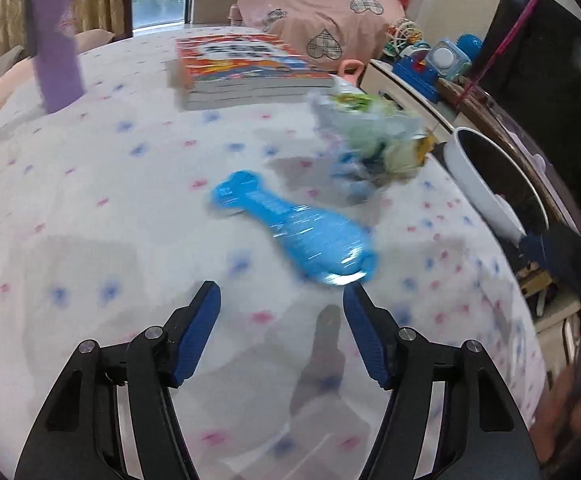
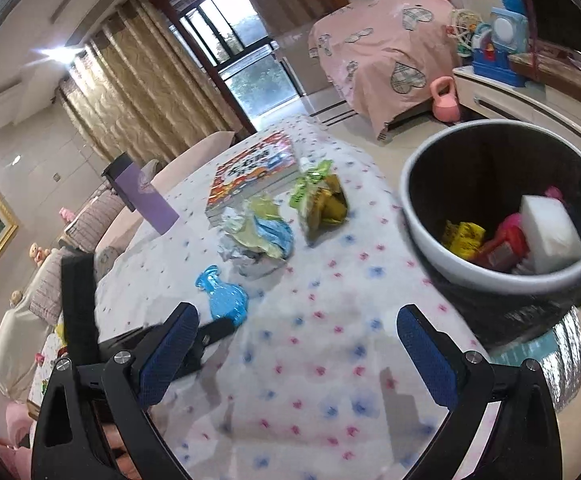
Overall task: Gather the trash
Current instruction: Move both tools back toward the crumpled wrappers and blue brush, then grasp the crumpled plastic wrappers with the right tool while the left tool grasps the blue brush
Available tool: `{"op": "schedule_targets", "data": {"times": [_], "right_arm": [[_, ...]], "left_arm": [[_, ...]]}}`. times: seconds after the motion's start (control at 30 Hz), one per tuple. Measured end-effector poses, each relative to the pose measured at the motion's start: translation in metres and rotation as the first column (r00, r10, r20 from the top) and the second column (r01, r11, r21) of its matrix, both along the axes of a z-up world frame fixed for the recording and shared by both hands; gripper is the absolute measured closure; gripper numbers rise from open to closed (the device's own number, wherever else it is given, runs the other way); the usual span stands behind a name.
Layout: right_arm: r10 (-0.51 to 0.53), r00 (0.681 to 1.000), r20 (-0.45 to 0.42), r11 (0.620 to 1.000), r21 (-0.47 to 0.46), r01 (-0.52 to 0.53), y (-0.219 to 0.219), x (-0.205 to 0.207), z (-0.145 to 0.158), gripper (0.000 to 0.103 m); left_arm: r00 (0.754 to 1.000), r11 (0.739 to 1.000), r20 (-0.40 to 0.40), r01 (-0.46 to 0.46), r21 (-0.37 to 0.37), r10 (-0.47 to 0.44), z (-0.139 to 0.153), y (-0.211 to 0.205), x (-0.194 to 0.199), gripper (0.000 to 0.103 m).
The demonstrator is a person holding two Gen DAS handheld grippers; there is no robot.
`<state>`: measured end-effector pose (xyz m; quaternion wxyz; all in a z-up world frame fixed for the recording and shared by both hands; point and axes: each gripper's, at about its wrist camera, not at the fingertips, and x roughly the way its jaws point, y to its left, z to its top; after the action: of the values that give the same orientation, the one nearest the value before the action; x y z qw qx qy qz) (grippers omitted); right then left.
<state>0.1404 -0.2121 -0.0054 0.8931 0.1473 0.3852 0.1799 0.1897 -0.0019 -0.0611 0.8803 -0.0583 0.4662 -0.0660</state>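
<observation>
wrapper [image 1: 290,224]: blue, glossy, bone-shaped, flat | left tool [image 1: 282,300]: open, empty | right tool [image 2: 296,330]: open, empty

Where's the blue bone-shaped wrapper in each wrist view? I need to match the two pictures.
Left wrist: blue bone-shaped wrapper lies centre frame on the dotted cloth, just ahead of the open left gripper.
Right wrist: the wrapper sits lower left of centre, beside the right gripper's left finger.
Shared landmark: the book stack beyond it.
</observation>
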Motion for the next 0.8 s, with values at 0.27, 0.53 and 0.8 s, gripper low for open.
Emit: {"op": "schedule_targets", "data": {"times": [0.27, 0.53, 0.8], "right_arm": [[0.089, 0.996, 0.032, 0.995, -0.046, -0.087, 0.045, 0.041, -0.002, 0.008], [0.119, 0.993, -0.011, 0.982, -0.143, -0.119, 0.075, 0.09, -0.023, 0.079], [0.051, 0.998, 0.03, 0.998, -0.03, -0.05, 0.026, 0.052, -0.003, 0.099]], "left_arm": [[0.998, 0.989, -0.039, -0.057, -0.136, 0.052, 0.002, 0.04, -0.005, 0.037], [0.997, 0.983, -0.063, -0.062, -0.173, 0.052, 0.005, 0.018, 0.01, 0.029], [0.995, 0.991, -0.066, -0.083, -0.103, 0.076, 0.003, -0.019, 0.037, 0.026]]}}
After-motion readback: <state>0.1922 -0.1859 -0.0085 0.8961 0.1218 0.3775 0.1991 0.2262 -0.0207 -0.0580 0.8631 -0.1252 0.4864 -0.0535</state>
